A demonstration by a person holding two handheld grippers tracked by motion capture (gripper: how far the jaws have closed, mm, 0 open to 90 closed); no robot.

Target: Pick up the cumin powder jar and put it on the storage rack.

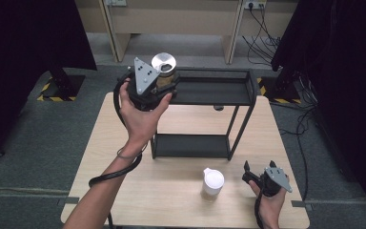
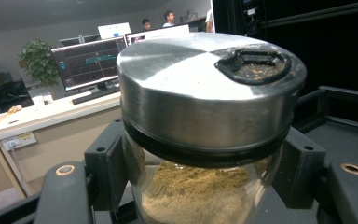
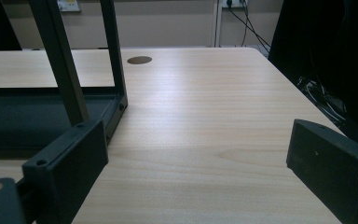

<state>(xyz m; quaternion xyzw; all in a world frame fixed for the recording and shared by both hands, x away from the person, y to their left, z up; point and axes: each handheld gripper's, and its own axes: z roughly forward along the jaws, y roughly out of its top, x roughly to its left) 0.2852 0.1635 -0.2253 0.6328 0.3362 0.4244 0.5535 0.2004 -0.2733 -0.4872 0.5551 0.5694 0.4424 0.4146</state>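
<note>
A glass jar (image 1: 163, 63) with a steel lid and tan powder inside hangs above the left end of a black two-tier shelf (image 1: 215, 72). My left gripper (image 1: 164, 84) is shut on the jar's glass body. In the left gripper view the jar (image 2: 205, 107) stands upright between the two black jaws, with the left gripper (image 2: 205, 184) clamping it just under the lid and the shelf's top tray (image 2: 345, 135) to the right. My right gripper (image 1: 252, 172) rests low near the table's front right corner. In its own view the right gripper (image 3: 196, 163) is open, with bare tabletop between its jaws.
A second jar with a white lid (image 1: 213, 182) stands on the wooden table (image 1: 181, 202) in front of the shelf, just left of my right gripper. The shelf's lower tray and posts (image 3: 65, 60) lie to the left in the right gripper view. Cables trail off the right edge.
</note>
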